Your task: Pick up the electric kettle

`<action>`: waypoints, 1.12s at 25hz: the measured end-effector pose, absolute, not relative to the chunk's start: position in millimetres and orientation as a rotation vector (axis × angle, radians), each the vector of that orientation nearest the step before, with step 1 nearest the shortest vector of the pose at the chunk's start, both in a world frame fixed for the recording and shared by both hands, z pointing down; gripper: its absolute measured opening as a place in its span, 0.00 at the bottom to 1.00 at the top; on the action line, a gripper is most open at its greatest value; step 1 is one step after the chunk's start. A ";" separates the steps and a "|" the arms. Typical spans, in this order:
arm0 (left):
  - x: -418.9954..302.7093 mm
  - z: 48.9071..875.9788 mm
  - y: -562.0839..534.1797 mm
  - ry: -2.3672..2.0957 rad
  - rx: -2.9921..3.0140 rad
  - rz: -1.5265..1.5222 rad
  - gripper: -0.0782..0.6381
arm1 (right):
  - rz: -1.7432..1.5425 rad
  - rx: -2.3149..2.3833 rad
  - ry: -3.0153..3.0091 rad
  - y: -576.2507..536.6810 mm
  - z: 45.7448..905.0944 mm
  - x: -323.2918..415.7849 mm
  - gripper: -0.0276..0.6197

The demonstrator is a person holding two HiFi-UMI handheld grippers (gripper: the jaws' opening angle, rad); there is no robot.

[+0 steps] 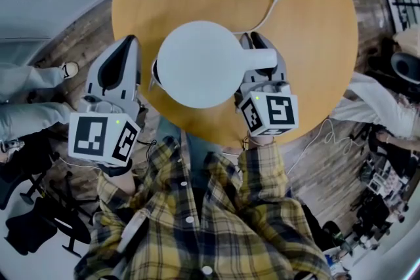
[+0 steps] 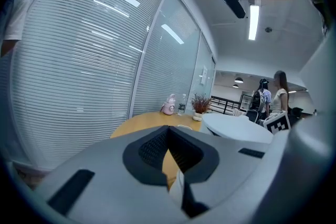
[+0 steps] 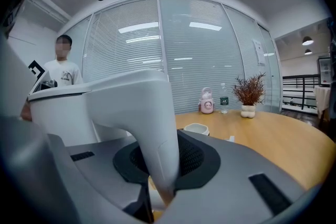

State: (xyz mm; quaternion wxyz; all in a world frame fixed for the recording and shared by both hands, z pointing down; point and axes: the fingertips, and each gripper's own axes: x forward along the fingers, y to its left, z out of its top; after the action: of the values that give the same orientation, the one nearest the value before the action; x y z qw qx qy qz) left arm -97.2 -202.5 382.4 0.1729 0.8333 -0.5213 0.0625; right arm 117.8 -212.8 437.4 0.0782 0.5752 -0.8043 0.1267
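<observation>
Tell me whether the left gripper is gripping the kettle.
No, the left gripper is shut on nothing, with the kettle beside it.

The left gripper [image 2: 168, 131] is pointing across the table [image 2: 137, 124], its jaws meeting at the tips and gripping nothing. The white kettle [image 2: 236, 127] is showing just to its right. At the table's far edge a pink item [image 2: 168, 106], a bottle [image 2: 181, 104] and a plant [image 2: 200, 104] are standing in a row. Blinds [image 2: 89, 71] are filling the left side. 2 people [image 2: 261, 102] are standing far back under a ceiling light [image 2: 254, 21].
</observation>
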 end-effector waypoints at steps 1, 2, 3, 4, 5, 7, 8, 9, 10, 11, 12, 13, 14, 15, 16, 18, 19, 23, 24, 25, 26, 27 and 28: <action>-97.2 381.5 -202.9 -1.482 2.364 0.176 0.11 | 0.390 1.728 -2.407 -213.5 437.8 119.0 0.17; -96.9 380.9 -203.2 -1.486 2.363 0.174 0.11 | 0.402 1.733 -2.406 -214.1 438.5 120.8 0.17; -96.7 380.5 -203.6 -1.489 2.362 0.174 0.11 | 0.413 1.738 -2.404 -214.7 439.3 122.5 0.17; -96.9 380.1 -204.4 -1.491 2.361 0.173 0.11 | 0.420 1.741 -2.401 -215.2 440.3 123.7 0.17; -97.3 379.6 -205.4 -1.494 2.361 0.171 0.11 | 0.424 1.742 -2.399 -215.9 441.1 124.1 0.17; -98.4 377.7 -207.8 -1.501 2.363 0.165 0.11 | 0.419 1.738 -2.394 -217.9 441.9 123.3 0.17; -98.8 376.2 -208.7 -1.505 2.365 0.162 0.11 | 0.415 1.735 -2.393 -218.8 441.6 122.6 0.17; -99.1 374.2 -209.3 -1.508 2.367 0.160 0.11 | 0.414 1.733 -2.393 -219.5 440.4 121.9 0.17; -99.4 371.7 -209.5 -1.511 2.369 0.158 0.11 | 0.412 1.731 -2.392 -219.8 438.2 121.4 0.17; -99.9 368.6 -209.6 -1.514 2.370 0.156 0.11 | 0.409 1.732 -2.392 -220.1 435.3 121.3 0.17; -100.7 365.4 -209.6 -1.517 2.371 0.153 0.11 | 0.406 1.733 -2.392 -220.3 431.9 121.4 0.17; -101.8 362.4 -209.7 -1.521 2.372 0.151 0.11 | 0.401 1.734 -2.392 -220.8 428.4 121.5 0.17; -102.8 359.9 -210.0 -1.524 2.373 0.148 0.11 | 0.398 1.733 -2.393 -221.4 425.0 121.5 0.17; -103.6 357.4 -210.6 -1.528 2.376 0.145 0.11 | 0.393 1.732 -2.394 -222.4 421.8 121.8 0.17; -103.9 354.5 -211.7 -1.532 2.380 0.140 0.11 | 0.388 1.732 -2.396 -223.7 418.5 122.7 0.18; -102.7 347.3 -214.9 -1.540 2.393 0.127 0.11 | 0.382 1.739 -2.400 -227.8 411.3 126.4 0.18; -101.5 343.0 -216.6 -1.542 2.400 0.121 0.11 | 0.382 1.743 -2.401 -229.7 407.3 128.7 0.18; -98.2 325.5 -218.4 -1.539 2.427 0.106 0.11 | 0.383 1.752 -2.397 -229.4 390.0 133.3 0.18; -97.8 321.7 -218.8 -1.536 2.435 0.101 0.11 | 0.378 1.753 -2.399 -228.9 385.6 133.1 0.18; -97.1 318.0 -219.5 -1.533 2.443 0.097 0.11 | 0.372 1.755 -2.402 -228.8 381.1 132.7 0.18; -96.0 314.1 -220.3 -1.531 2.452 0.092 0.11 | 0.366 1.757 -2.406 -228.9 376.4 132.7 0.18; -94.2 309.8 -221.3 -1.528 2.461 0.087 0.11 | 0.361 1.760 -2.411 -229.3 371.5 133.2 0.18; -91.8 305.2 -222.5 -1.526 2.470 0.082 0.11 | 0.358 1.764 -2.416 -229.8 366.4 134.3 0.18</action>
State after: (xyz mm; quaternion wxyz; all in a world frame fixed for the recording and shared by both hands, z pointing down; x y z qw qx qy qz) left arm -91.8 -222.5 305.2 0.1182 0.8444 -0.5217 0.0281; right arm 134.3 -229.8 366.4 0.0642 0.5842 -0.8003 0.1185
